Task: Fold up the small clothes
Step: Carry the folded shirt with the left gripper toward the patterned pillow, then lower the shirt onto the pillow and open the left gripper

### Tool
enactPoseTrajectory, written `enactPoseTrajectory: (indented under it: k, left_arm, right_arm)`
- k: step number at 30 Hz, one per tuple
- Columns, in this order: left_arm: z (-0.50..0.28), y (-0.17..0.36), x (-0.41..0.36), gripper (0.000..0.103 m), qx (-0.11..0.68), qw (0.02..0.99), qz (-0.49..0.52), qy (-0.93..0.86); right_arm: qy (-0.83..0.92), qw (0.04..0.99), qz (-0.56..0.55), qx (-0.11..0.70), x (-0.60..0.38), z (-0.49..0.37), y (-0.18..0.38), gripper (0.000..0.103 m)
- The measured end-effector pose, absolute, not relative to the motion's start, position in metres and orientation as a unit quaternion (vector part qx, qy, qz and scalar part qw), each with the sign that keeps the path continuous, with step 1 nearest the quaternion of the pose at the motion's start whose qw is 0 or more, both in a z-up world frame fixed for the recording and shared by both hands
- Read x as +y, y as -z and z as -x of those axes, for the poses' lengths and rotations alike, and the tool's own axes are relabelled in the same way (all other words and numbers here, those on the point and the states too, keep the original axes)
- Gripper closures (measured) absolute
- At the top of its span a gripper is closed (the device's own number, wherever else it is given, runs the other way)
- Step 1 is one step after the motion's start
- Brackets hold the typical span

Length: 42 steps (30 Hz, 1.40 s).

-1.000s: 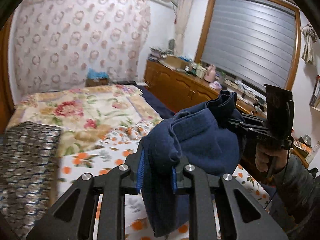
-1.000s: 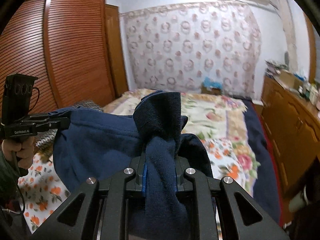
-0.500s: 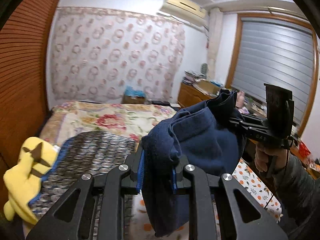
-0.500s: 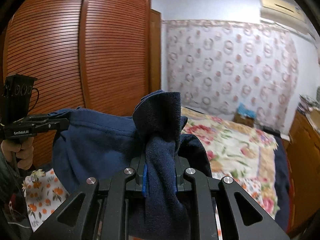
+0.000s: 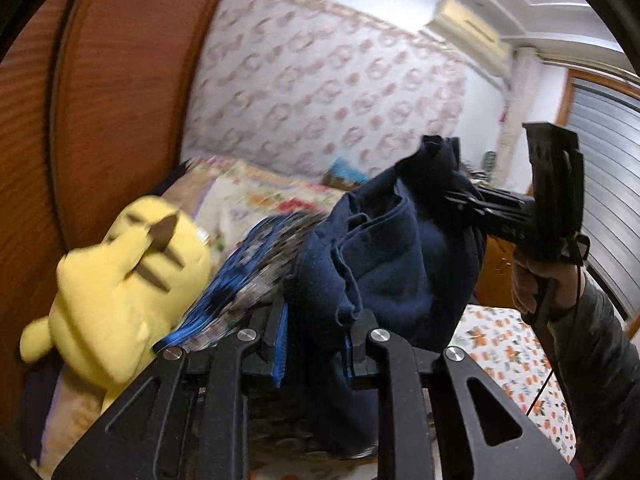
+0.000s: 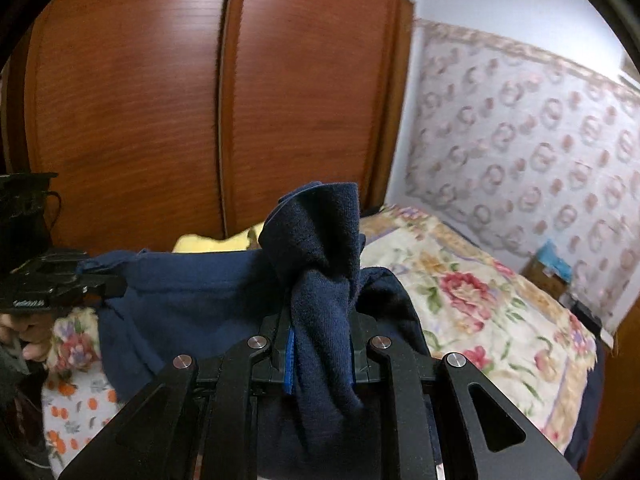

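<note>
Left claw [image 5: 316, 344]: closed tight on a bunched edge of the navy-blue knit garment [image 5: 384, 264], cloth pinched between its blue-lined pads. Right claw [image 6: 320, 344]: likewise clamped on a twisted fold of the same garment [image 6: 188, 300], a tuft of fabric standing up above the pads.

The garment hangs in the air between the 2 claws, slack in the middle, above the bed with the floral quilt [image 6: 480, 292]. It does not rest on the bed in either view.

In the left wrist view the right claw [image 5: 460, 204] grips the far upper corner of the garment; the person's right hand [image 5: 536, 284] holds its handle. In the right wrist view the left claw [image 6: 100, 280] holds the far corner at the left edge.

Containers: a small brown box [image 6: 544, 276] with a blue item on top stands against the patterned wall hanging; its contents cannot be told.

Change from 0.5 s ago: both views have swung left. The red-brown slatted wardrobe [image 6: 160, 100] now fills most of the right wrist view. The yellow plush toy [image 5: 120, 280] sits larger and nearer in the left wrist view, beside a blue-edged checked blanket [image 5: 240, 272]. Both grips are unchanged. Background is motion-blurred.
</note>
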<state>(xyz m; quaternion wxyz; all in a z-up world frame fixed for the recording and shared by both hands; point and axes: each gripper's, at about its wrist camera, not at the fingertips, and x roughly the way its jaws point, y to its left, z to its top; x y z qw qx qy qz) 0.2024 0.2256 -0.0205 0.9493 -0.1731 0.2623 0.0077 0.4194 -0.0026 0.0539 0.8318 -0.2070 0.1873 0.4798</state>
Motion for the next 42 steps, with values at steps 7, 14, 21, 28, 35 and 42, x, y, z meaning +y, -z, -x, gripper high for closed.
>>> enactPoseTrajectory:
  k: [7, 14, 21, 28, 35, 42]
  left_arm:
    - [-0.208, 0.045, 0.240, 0.081, 0.281, 0.941, 0.187, -0.030]
    - [-0.200, 0.053, 0.240, 0.080, 0.291, 0.938, 0.183, -0.051]
    - [-0.201, 0.051, 0.238, 0.071, 0.295, 0.938, 0.169, -0.065]
    - [-0.194, 0.043, 0.237, 0.018, 0.281, 0.945, 0.148, -0.073]
    - [-0.184, 0.034, 0.236, 0.016, 0.279, 0.946, 0.128, -0.104]
    - [-0.170, 0.020, 0.219, 0.016, 0.271, 0.952, 0.107, -0.098]
  right_arm:
    - [-0.492, 0.814, 0.220, 0.219, 0.051, -0.479, -0.029, 0.085]
    - [-0.485, 0.813, 0.210, 0.243, 0.073, -0.500, -0.015, 0.079]
    - [-0.446, 0.846, 0.199, 0.213, 0.061, -0.459, -0.026, 0.043]
    - [-0.455, 0.848, 0.169, 0.210, 0.035, -0.423, -0.021, 0.027]
    - [-0.448, 0.838, 0.182, 0.255, 0.052, -0.420, 0.017, 0.025]
    - [-0.432, 0.850, 0.151, 0.261, 0.040, -0.413, 0.004, 0.024]
